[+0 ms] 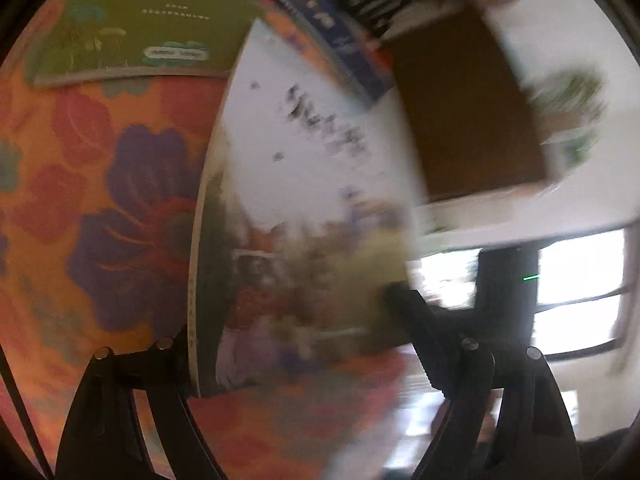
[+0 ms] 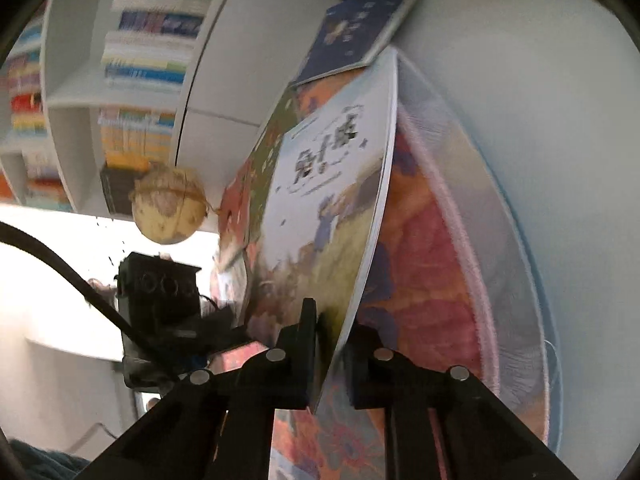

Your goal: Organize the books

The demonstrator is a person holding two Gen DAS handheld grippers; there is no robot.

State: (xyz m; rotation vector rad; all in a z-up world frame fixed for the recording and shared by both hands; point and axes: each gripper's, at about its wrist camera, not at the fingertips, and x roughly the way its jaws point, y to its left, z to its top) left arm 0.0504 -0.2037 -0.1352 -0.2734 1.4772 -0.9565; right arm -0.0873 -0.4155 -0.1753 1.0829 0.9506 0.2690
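Now the right gripper (image 2: 332,344) pinches the lower edge of a white picture book (image 2: 320,184), which stands tilted above the flowered cloth (image 2: 432,264). The left gripper (image 1: 304,336) is spread wide around the same book; contact is probably none, the view being blurred. A green book (image 1: 132,20) lies flat near.

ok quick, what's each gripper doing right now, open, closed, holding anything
Left gripper: open, its fingers either side of the white picture book, not pressing it.
Right gripper: closed on the white picture book's bottom edge.
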